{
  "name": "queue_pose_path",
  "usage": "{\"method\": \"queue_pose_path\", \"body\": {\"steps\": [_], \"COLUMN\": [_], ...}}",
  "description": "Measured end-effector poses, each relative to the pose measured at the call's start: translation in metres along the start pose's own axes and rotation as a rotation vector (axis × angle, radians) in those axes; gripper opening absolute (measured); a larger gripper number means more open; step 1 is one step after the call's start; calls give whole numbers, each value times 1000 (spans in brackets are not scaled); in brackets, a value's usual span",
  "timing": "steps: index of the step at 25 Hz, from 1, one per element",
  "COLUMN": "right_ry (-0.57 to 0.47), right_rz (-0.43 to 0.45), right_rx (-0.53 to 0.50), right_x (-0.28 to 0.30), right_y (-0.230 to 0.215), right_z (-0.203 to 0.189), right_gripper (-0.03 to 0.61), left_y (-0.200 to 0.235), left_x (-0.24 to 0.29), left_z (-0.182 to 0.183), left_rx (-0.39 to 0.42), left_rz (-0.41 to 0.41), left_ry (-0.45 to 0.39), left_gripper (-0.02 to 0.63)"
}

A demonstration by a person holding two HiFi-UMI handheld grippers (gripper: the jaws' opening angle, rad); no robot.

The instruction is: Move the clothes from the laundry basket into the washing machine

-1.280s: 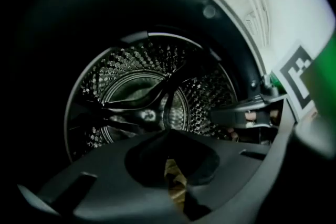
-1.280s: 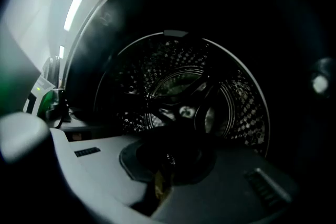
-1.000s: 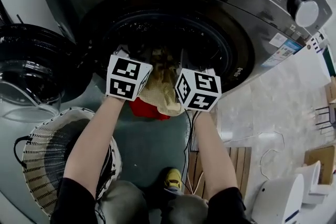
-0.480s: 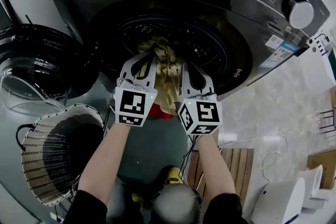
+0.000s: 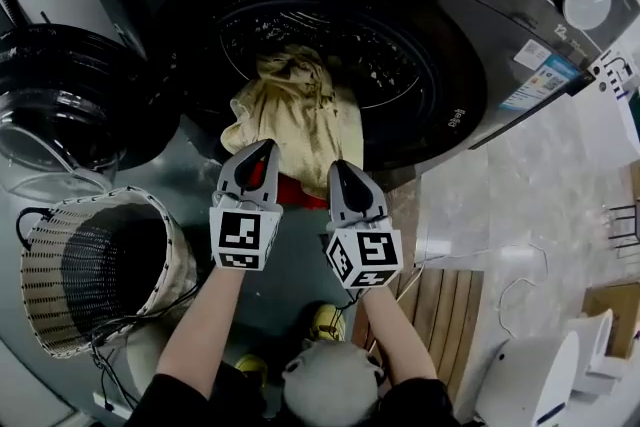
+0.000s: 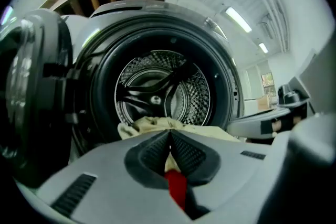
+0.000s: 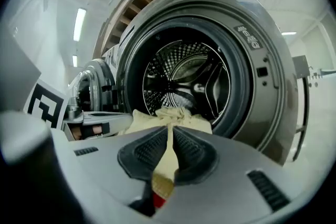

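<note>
A yellow cloth (image 5: 295, 110) lies spread over the lower lip of the washing machine's drum mouth (image 5: 400, 65), half inside and half hanging out. A red cloth (image 5: 295, 193) shows just below it. Both grippers sit just in front of the hanging edge, pointing at the drum. My left gripper (image 5: 265, 147) is shut, pads together (image 6: 169, 132), nothing pinched. The jaws of my right gripper (image 5: 338, 165) are opening to a thin slit (image 7: 170, 127). Through it the yellow cloth (image 7: 168, 115) shows beyond; nothing is pinched. The drum (image 6: 157, 92) behind the cloth looks otherwise empty.
The washer's round door (image 5: 70, 105) stands open at the left. A woven laundry basket (image 5: 40, 255) sits on the floor at lower left, its inside dark. A wooden pallet (image 5: 450, 315) and a white appliance (image 5: 540, 375) are at lower right. My shoe (image 5: 330, 320) is below the grippers.
Both grippers have drawn back out of the drum mouth, toward me and downward. The yellow cloth, earlier bunched between them, now lies spread over the lip.
</note>
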State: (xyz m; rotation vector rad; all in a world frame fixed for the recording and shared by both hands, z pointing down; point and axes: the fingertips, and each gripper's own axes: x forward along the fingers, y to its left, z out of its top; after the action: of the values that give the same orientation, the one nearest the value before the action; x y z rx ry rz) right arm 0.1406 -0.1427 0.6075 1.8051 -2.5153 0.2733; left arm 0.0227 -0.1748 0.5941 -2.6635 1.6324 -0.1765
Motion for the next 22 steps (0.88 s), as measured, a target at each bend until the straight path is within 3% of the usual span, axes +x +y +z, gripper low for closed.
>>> {"method": "queue_pose_path", "body": {"steps": [3, 5, 8, 11, 15, 18, 20, 22], "right_ry": [70, 109, 176, 240, 310, 356, 385, 402], "right_rz": [17, 8, 3, 10, 17, 25, 28, 6], "right_rx": [21, 19, 19, 44, 59, 75, 67, 46], "right_x": [-12, -16, -10, 0, 15, 22, 26, 30], "right_y": [1, -1, -4, -7, -13, -16, -17, -19], "right_z": [-38, -66, -109, -144, -178, -196, -206, -211], "right_gripper": [171, 245, 372, 434, 448, 400, 355, 264], "left_y": [4, 7, 4, -3, -9, -14, -20, -26], "left_x": [-17, -23, -23, -22, -11, -2, 3, 8], "left_z": [-44, -79, -128, -164, -190, -196, -198, -198], "left_rx": [-34, -79, -165, -146, -119, -117, -104, -90], "left_rz": [34, 44, 15, -9, -42, -66, -103, -135], "left_ry": [70, 131, 236, 316, 365, 379, 394, 400], "left_gripper": [49, 236, 387, 404, 403, 383, 296, 203]}}
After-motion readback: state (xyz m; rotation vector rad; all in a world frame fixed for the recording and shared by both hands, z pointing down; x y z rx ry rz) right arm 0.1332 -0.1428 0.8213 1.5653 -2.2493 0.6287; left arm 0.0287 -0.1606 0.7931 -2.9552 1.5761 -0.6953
